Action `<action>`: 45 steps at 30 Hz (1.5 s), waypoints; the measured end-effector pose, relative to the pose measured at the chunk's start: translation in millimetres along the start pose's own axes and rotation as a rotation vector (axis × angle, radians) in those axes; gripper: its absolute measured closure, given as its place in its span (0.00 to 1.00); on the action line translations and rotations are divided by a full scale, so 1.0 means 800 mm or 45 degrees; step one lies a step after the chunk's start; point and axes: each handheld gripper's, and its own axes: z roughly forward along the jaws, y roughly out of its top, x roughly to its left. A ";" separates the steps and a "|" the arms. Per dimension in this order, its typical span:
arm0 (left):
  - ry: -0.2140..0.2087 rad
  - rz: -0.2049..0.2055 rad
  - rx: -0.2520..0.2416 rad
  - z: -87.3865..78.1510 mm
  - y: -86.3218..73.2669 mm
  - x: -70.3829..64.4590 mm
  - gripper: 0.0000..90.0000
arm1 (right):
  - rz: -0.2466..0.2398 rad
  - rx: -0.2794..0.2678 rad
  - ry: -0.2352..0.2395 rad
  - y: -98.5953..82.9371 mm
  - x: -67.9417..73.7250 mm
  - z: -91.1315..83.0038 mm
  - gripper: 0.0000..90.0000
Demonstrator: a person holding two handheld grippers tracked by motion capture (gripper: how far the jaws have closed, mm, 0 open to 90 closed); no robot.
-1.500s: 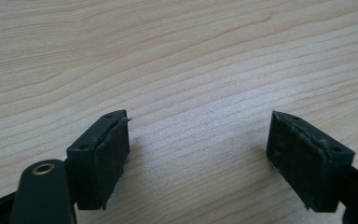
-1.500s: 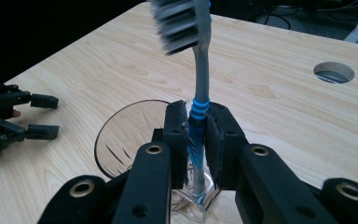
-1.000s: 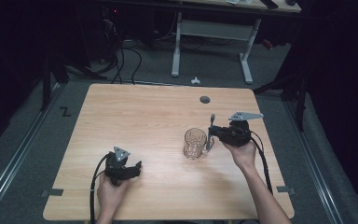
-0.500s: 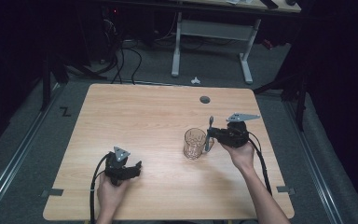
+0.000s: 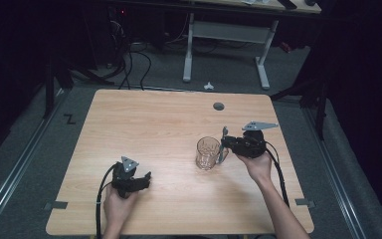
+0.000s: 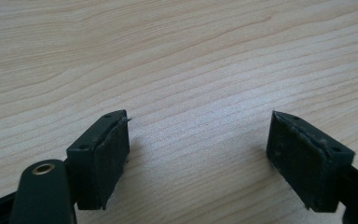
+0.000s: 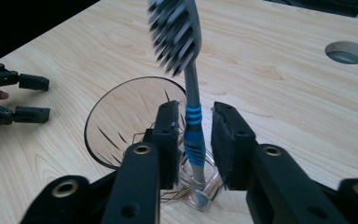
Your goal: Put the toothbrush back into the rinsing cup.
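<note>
- The table (image 5: 169, 119) is carrying a glass and both hands' tools; a round grommet hole (image 5: 219, 106) is sitting near its far edge, well apart from the work.
- The glass (image 5: 207, 153), a cut-pattern mug with a handle, is standing upright right of the table's centre. Its inside is looking empty in the right gripper view (image 7: 130, 126).
- The right claw (image 5: 225, 144) is working just beside the glass, at its handle side. In the right gripper view (image 7: 195, 140) its jaws are standing on either side of a toothbrush handle, narrowly apart or lightly clamping; I am judging it as gripping, since the brush is standing upright with nothing else supporting it.
- The left claw (image 5: 146, 177) is resting low on the near left of the table, well apart from the glass. In the left gripper view (image 6: 198, 158) its jaws are spread wide, holding nothing, with bare wood between them.
- The toothbrush (image 7: 192, 116), grey with blue bands, is being held upright, bristles up. Its lower end is sitting outside the glass rim, by the handle, not inside the glass.
- Judgement on progress: the brush is picked up and brought to the glass; lifting it over the rim, lowering it in and letting go are remaining.
</note>
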 end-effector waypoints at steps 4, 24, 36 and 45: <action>0.001 0.000 -0.001 0.000 0.000 0.000 0.24 | 0.001 -0.010 -0.007 0.000 0.000 -0.003 0.74; 0.001 0.000 0.000 0.000 0.000 0.000 0.24 | 0.002 -0.057 -0.043 -0.003 -0.001 -0.027 0.68; 0.001 0.001 0.000 0.000 0.000 0.000 0.24 | 0.013 -0.083 -0.053 -0.014 -0.003 -0.038 0.68; 0.001 0.000 0.000 0.000 0.000 0.000 0.24 | 0.017 -0.093 -0.064 -0.019 -0.003 -0.047 0.68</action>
